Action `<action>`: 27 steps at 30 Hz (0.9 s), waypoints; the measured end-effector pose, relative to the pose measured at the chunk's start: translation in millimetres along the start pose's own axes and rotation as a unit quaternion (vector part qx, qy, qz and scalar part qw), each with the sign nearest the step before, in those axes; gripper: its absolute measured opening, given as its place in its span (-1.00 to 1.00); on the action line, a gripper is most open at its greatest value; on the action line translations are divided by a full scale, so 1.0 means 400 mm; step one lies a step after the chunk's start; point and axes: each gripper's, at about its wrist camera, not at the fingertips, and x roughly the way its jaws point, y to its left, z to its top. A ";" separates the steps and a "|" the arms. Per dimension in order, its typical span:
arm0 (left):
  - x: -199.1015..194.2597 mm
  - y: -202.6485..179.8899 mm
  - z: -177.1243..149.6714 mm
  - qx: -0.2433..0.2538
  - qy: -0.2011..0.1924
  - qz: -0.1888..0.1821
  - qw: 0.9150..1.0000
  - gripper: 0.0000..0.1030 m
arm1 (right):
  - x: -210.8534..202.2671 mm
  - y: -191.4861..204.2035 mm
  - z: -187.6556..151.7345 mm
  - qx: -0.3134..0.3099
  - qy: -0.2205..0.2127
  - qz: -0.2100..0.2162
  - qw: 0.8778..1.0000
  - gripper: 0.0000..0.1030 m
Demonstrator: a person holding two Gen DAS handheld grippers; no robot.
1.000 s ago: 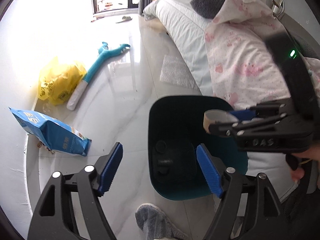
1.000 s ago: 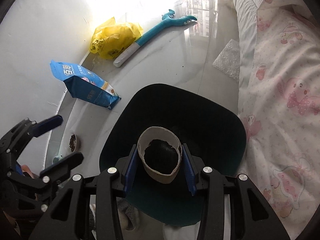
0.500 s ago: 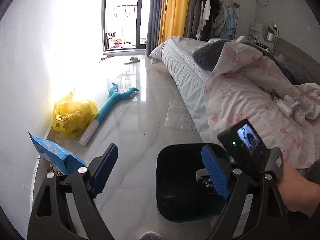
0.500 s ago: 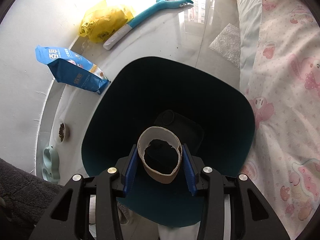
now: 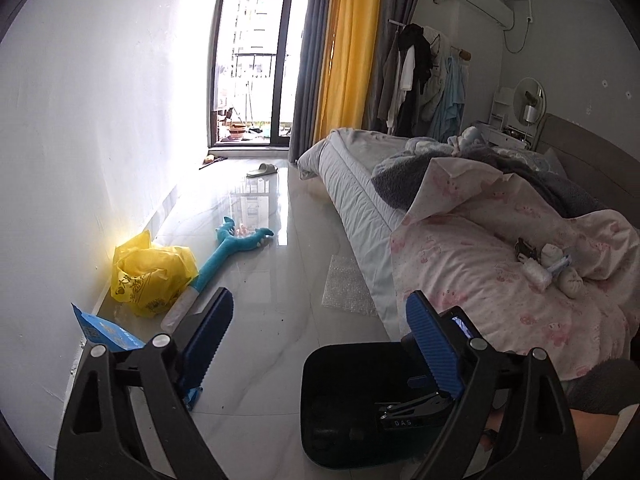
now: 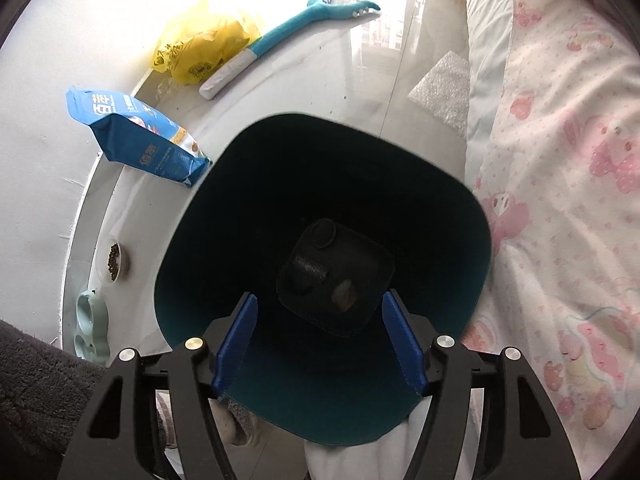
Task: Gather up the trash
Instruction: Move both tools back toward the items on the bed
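Observation:
A dark teal trash bin [image 6: 320,208] stands on the floor beside the bed; its rim also shows in the left wrist view [image 5: 320,400]. My right gripper [image 6: 320,340] is open and empty, held over the bin's mouth. The cardboard tape roll [image 6: 345,294] lies at the bottom of the bin among dark items. My left gripper [image 5: 320,344] is open and empty, held above the floor to the left of the bin, looking down the room. The right gripper's body [image 5: 424,408] shows over the bin in the left wrist view.
A blue food bag [image 6: 140,136], a yellow plastic bag [image 5: 148,276], a turquoise plush toy [image 5: 228,252] and a sheet of bubble wrap [image 5: 346,288] lie on the floor. Pet bowls [image 6: 112,260] stand by the wall. A bed with a pink quilt [image 5: 500,260] is on the right.
My right gripper has opened and the cardboard roll has dropped into the bin. My left gripper has tilted up and now looks across the room.

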 end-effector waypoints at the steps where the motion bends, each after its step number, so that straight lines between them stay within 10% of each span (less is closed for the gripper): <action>1: -0.010 -0.003 0.007 -0.002 -0.005 0.001 1.000 0.76 | -0.015 0.001 0.000 -0.001 -0.009 -0.001 1.000 0.36; 27: -0.035 -0.133 0.106 0.012 -0.037 -0.031 0.999 0.82 | -0.361 -0.087 -0.013 0.005 -0.214 -0.017 0.977 0.62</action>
